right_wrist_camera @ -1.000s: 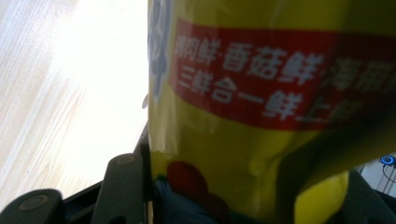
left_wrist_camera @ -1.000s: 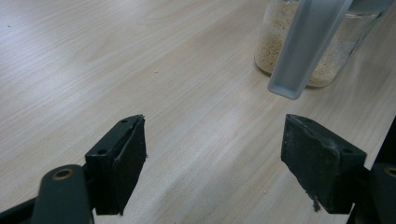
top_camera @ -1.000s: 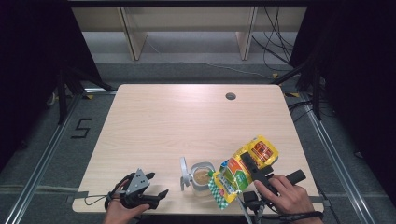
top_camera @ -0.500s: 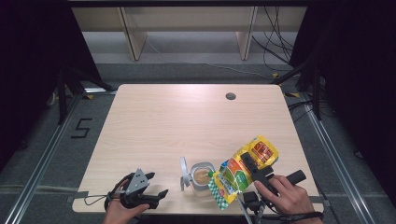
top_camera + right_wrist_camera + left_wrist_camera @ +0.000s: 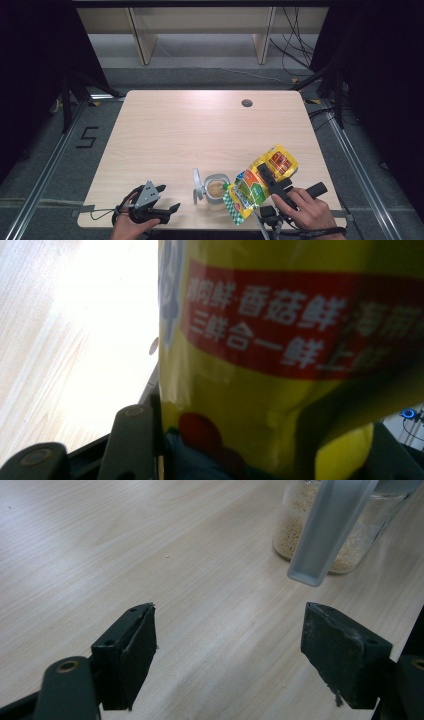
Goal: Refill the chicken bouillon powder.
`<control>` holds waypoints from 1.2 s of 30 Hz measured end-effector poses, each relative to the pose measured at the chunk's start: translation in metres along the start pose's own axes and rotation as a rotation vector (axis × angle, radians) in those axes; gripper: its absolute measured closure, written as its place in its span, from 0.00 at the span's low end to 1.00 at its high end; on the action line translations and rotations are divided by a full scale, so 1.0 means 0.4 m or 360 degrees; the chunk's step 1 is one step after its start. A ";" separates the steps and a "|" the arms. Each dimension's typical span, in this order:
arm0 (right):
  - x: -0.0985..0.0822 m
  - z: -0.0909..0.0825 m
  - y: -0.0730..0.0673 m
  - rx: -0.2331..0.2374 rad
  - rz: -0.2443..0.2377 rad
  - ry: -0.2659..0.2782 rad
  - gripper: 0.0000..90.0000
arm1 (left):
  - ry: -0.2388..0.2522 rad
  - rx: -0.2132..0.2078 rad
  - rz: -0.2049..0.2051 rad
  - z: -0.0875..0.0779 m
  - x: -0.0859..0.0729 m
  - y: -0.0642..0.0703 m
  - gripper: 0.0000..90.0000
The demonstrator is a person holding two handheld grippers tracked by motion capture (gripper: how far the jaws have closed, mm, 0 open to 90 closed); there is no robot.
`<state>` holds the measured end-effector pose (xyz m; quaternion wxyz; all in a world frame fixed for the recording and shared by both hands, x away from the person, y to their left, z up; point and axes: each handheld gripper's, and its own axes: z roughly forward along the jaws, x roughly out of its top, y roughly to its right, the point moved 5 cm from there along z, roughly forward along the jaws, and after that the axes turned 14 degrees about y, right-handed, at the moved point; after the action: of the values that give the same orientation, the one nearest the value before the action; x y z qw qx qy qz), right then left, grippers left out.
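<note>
Two hand-held grippers at table (image 5: pixel 165 130) near edge. Right hand-held gripper (image 5: pixel 270 177) clamps one yellow pouch (image 5: pixel 260 182), tilted, spout over one open glass jar (image 5: pixel 216 190) of granules. Left hand-held gripper (image 5: pixel 162 207) empty, jaws wide apart.

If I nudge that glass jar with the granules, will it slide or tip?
The glass jar looks squat and partly filled, so it would probably slide. Its open lid, hanging to one side, might unbalance it slightly. Being glass, likely fragile.
</note>
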<state>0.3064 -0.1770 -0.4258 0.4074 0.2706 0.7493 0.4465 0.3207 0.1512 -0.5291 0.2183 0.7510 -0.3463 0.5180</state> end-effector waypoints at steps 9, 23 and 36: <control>0.002 0.002 -0.004 -0.0048 0.0020 0.0019 0.56 | -0.0002 -0.0003 0.0000 0.000 0.000 0.000 0.25; -0.001 -0.001 -0.007 0.0002 0.0047 -0.0007 0.56 | -0.0009 -0.0009 0.0000 -0.001 0.000 0.000 0.25; 0.004 -0.003 -0.005 -0.0021 0.0014 -0.0018 0.56 | -0.0004 -0.0006 -0.0001 -0.001 0.000 0.000 0.25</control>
<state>0.3045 -0.1771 -0.4278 0.4115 0.2739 0.7428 0.4516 0.3204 0.1514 -0.5289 0.2194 0.7514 -0.3472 0.5164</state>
